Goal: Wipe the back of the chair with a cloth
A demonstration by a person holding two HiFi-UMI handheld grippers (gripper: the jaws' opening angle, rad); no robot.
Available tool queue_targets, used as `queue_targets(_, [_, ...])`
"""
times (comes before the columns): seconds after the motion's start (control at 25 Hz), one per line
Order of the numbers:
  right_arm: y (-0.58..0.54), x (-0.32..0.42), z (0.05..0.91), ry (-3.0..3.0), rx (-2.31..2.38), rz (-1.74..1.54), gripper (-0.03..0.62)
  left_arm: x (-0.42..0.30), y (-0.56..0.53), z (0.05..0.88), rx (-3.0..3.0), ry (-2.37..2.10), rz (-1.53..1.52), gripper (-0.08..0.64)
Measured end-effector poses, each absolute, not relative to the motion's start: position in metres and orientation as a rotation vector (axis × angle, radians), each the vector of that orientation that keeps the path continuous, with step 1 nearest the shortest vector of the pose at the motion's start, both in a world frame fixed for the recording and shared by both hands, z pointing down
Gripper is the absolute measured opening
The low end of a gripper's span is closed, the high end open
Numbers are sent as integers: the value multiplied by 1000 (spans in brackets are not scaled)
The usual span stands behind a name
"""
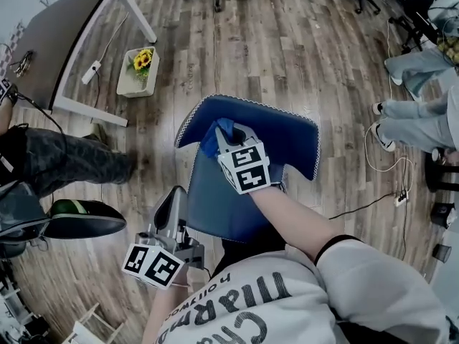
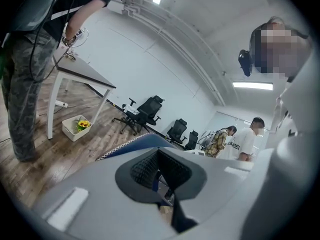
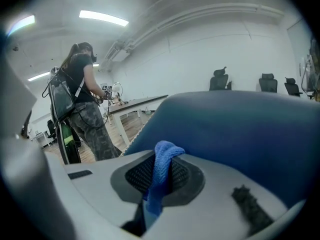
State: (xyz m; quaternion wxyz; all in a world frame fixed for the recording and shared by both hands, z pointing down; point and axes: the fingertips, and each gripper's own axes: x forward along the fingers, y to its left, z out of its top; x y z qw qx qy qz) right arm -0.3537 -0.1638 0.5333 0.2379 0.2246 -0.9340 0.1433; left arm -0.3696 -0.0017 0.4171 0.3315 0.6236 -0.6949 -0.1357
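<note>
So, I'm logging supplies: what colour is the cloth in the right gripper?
Blue; the cloth shows best in the right gripper view.

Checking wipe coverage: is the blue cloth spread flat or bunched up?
Bunched. The blue terry cloth is a narrow folded wad pinched between the right gripper's jaws, at the blue fabric chair back.

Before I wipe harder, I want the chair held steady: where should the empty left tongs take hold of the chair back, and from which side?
Probably its left side edge, from the left. The chair back is a thin curved panel, so its rim fits between jaws. That edge lies nearest the left tongs, while the right tongs hold the cloth.
</note>
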Motion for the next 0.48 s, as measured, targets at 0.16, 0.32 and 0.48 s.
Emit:
queue_targets(0.16, [-173,-317,540,-2531,679,402,31,-350,-22,417,1697,-1749,-329,8])
queue_targets(0.32, [-180,-279,548,-2485,763,422,31,-331,-37,418,1752,-1684,-307,8])
queue_targets(0.48, [-184,-237,555,-2435,858,447,31,-308,-44,416,1810,-1624,-290,8])
